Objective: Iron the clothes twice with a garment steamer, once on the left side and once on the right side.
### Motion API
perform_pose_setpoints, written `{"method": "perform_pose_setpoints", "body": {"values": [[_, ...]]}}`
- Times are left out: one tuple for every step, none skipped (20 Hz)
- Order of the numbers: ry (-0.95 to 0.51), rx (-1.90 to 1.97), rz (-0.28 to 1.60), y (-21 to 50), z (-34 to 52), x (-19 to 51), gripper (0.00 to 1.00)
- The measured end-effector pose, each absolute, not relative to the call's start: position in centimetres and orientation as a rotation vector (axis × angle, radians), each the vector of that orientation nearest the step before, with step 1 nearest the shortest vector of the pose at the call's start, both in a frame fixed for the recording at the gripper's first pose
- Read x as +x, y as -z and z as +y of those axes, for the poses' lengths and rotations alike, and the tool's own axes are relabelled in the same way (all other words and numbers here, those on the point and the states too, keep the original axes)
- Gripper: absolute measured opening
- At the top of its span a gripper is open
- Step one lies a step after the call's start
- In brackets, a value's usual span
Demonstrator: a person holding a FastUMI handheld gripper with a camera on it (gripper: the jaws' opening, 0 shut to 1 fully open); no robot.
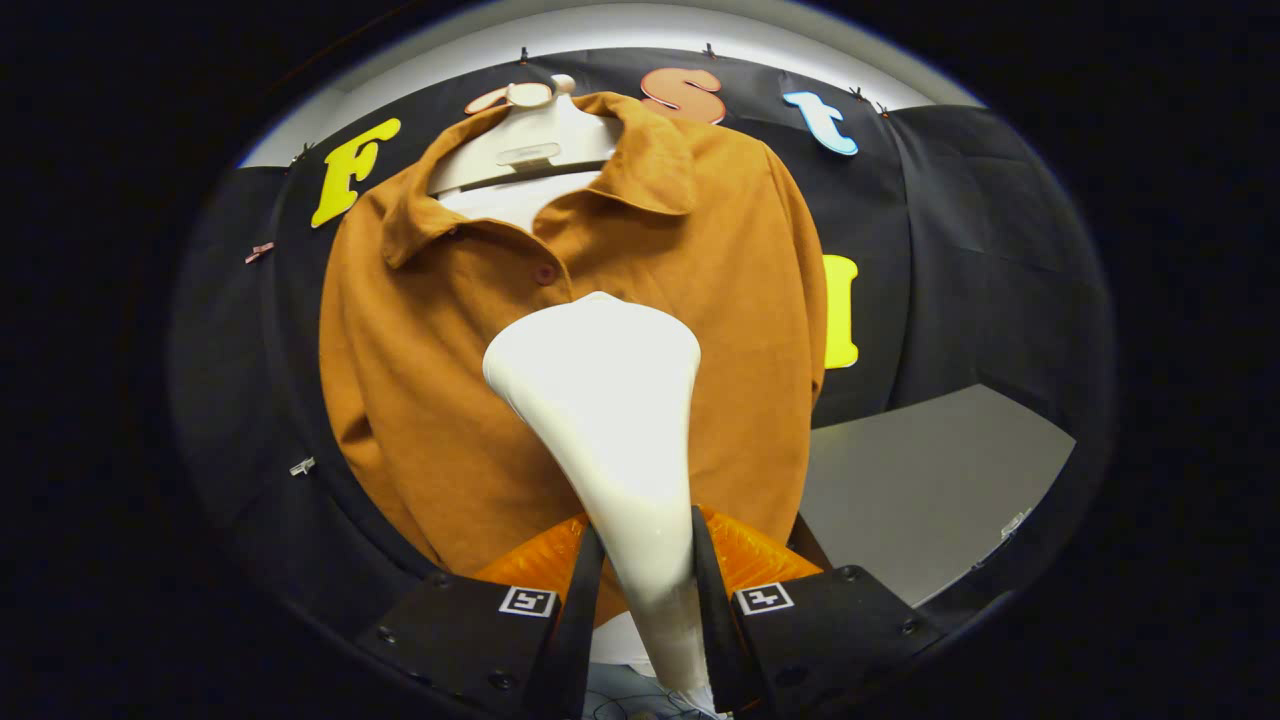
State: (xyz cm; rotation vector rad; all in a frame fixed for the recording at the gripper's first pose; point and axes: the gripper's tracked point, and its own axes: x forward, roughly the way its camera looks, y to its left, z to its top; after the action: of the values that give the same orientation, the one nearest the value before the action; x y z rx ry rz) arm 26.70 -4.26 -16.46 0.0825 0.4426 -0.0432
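A white garment steamer point(610, 430) is gripped by its narrow handle between the two fingers of the gripper point(647, 600), both of which are pressed against its sides. The steamer's wide, flared head is pointed forward and upward, and is seen over the middle of the chest of a rust-brown collared shirt point(440, 400), just below the button point(545, 273) at the placket. Whether the head is touching the cloth or held just off it cannot be told.

The shirt is hung facing the gripper on a pale hanger point(530, 150), which is fixed against the booth's black cloth wall point(960, 240). A grey tabletop point(920, 480) is seen low down, beyond the shirt's edge on one side.

The head appears to be set on the centre line of the shirt, so neither side pass can be judged as finished.

Several risks are suggested. The smooth, tapering handle could slip or twist between the fingers if pushed hard against the fabric. The loosely hung shirt could be swung or bunched by a heavy stroke. The button and collar could be snagged on an upward stroke.
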Motion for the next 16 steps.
{"method": "perform_pose_setpoints", "body": {"values": [[0.025, 0.077, 0.429, 15.9, -3.3, 26.9, 0.50], [0.005, 0.074, 0.415, 15.4, -2.2, 27.0, 0.50], [-0.013, 0.075, 0.400, 15.0, -1.3, 27.3, 0.50], [-0.028, 0.075, 0.386, 15.1, -0.5, 27.2, 0.50], [-0.041, 0.075, 0.374, 14.9, 0.3, 27.4, 0.50], [-0.052, 0.075, 0.360, 14.6, 1.2, 27.6, 0.50], [-0.060, 0.074, 0.350, 14.4, 1.8, 27.7, 0.50], [-0.064, 0.071, 0.340, 14.3, 2.2, 27.9, 0.50], [-0.065, 0.068, 0.333, 14.2, 2.6, 28.0, 0.50], [-0.066, 0.066, 0.333, 14.3, 3.0, 28.2, 0.50], [-0.068, 0.067, 0.339, 14.5, 3.4, 28.4, 0.50], [-0.070, 0.068, 0.347, 14.8, 3.7, 28.7, 0.50], [-0.069, 0.068, 0.358, 15.1, 3.9, 28.8, 0.50], [-0.066, 0.068, 0.366, 15.3, 4.1, 28.9, 0.50], [-0.063, 0.068, 0.374, 15.7, 4.1, 28.9, 0.50], [-0.061, 0.067, 0.378, 15.9, 4.2, 29.0, 0.50]]}}
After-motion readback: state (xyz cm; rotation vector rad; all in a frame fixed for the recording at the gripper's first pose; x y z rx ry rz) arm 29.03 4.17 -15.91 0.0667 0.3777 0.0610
